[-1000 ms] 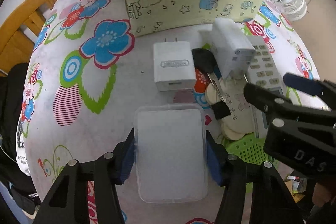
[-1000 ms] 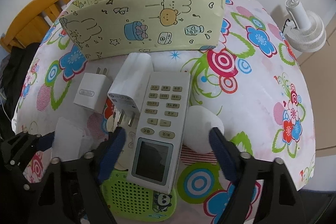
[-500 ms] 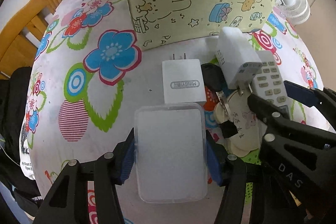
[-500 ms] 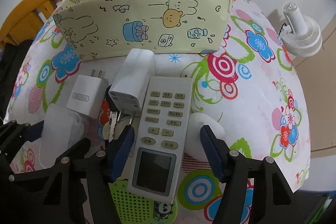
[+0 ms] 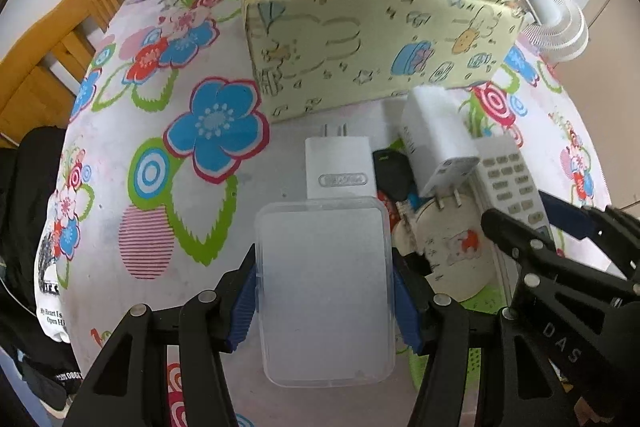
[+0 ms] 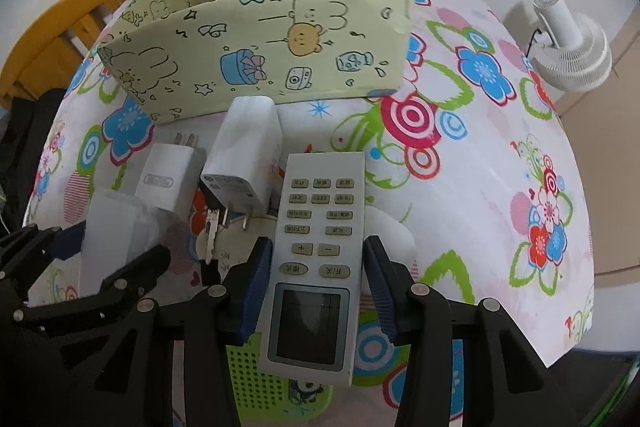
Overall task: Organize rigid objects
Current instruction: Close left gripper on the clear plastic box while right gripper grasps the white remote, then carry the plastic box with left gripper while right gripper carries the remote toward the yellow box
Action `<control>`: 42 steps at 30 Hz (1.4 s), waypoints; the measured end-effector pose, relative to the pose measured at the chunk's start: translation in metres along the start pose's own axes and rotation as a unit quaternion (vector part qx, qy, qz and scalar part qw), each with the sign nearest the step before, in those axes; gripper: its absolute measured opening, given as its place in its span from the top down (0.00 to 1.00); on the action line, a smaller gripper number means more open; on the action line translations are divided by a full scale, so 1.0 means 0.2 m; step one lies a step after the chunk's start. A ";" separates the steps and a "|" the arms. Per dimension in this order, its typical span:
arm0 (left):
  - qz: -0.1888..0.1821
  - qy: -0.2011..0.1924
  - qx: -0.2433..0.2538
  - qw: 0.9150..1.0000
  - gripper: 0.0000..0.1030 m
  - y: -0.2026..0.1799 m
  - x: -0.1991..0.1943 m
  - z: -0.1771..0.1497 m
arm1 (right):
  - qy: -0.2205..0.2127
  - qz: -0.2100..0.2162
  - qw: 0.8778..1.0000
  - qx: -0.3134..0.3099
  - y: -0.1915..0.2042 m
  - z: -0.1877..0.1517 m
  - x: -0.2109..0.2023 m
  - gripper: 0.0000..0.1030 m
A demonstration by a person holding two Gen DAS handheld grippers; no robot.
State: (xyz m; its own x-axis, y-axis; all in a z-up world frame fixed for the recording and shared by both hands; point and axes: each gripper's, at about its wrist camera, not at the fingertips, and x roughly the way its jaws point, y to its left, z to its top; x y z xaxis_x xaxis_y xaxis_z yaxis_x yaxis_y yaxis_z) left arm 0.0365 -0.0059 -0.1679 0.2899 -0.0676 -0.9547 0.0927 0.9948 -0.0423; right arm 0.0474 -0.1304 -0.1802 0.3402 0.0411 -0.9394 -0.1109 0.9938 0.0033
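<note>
Item: translucent plastic case [image 5: 325,291], flat, rectangular, long axis running near-to-far; clamped by its two long sides between the blue pads of the left hand-held gripper [image 5: 325,301], near edge of the floral worktop [image 5: 132,131]. Item: white remote control [image 6: 316,259], long axis near-to-far, screen end nearest, lying straight between the pads of the right hand-held gripper [image 6: 313,291]; the pads sit against or just beside its long sides, so whether the grip is firm cannot be told. Destination, by judgement: yellow cartoon-print box [image 6: 260,47], open-topped, directly beyond both grippers at the far side; the right gripper appears slightly nearer its front wall. Between them, on the worktop: small white charger [image 5: 339,167], prongs toward the box, blurred oval logo unreadable; larger white adapter [image 6: 244,155], prongs toward the grippers, label print too small to read. Writing: "PARTY" on the box's inner wall; "DAS" on the right gripper's body as seen from the left wrist; "+" and "−" keys plus Chinese key legends on the remote.
</note>
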 end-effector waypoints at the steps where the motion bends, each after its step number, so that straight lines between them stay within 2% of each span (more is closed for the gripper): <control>1: 0.000 -0.004 0.000 1.000 0.41 0.00 -0.01 0.01 | -0.001 0.001 1.000 0.000 0.00 0.00 -0.01 0.52; 20: 0.016 -0.051 -0.006 0.999 0.41 -0.08 -0.26 0.08 | -0.051 0.014 0.999 -0.005 -0.04 0.06 -0.28 0.53; 32: 0.006 -0.090 -0.011 0.996 0.41 -0.05 -0.46 0.17 | -0.096 0.005 0.995 -0.001 -0.02 0.16 -0.50 0.53; 42: 0.007 -0.117 -0.010 0.993 0.41 -0.01 -0.57 0.25 | -0.116 0.015 0.993 0.001 0.02 0.24 -0.61 0.53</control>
State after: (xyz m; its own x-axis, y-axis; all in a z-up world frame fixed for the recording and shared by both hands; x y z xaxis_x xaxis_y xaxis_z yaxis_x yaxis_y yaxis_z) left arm 0.0517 -0.0033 -0.0438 0.5052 -0.0666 -0.8604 0.0692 0.9969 -0.0365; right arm 0.0503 -0.1272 -0.0488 0.5423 0.0928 -0.8350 -0.1227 0.9920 0.0305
